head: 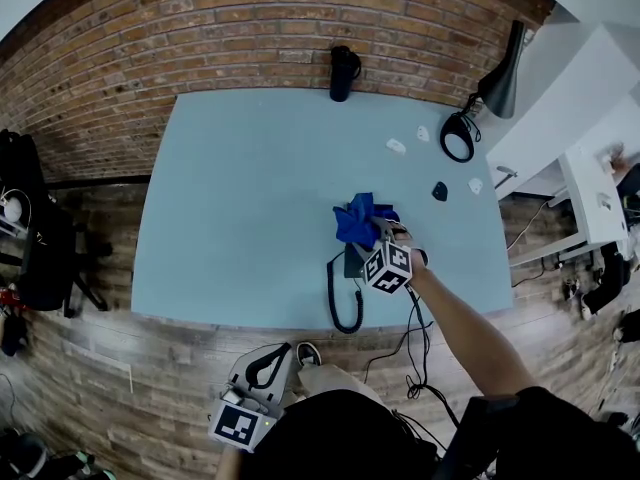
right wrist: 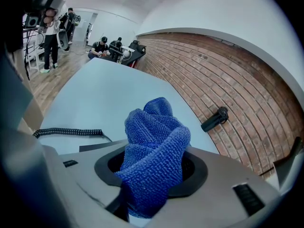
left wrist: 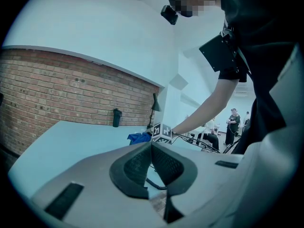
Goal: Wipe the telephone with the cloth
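A blue cloth (head: 356,219) is bunched over a dark telephone (head: 352,262) near the front edge of the pale blue table (head: 240,188). My right gripper (head: 380,233) is shut on the cloth, which fills its jaws in the right gripper view, where the cloth (right wrist: 154,146) stands up in a wad. The phone's coiled cord (head: 338,298) loops toward the table edge; the cord (right wrist: 69,132) lies left of the jaws. Most of the phone is hidden. My left gripper (head: 275,363) hangs low, off the table near the person's body, with its pads (left wrist: 137,163) together and nothing held.
A black bottle (head: 343,72) stands at the table's far edge by the brick wall. A black desk lamp (head: 482,108) sits at the far right corner, with small white pieces (head: 397,146) and a dark object (head: 439,190) near it. Cables (head: 415,338) hang off the front.
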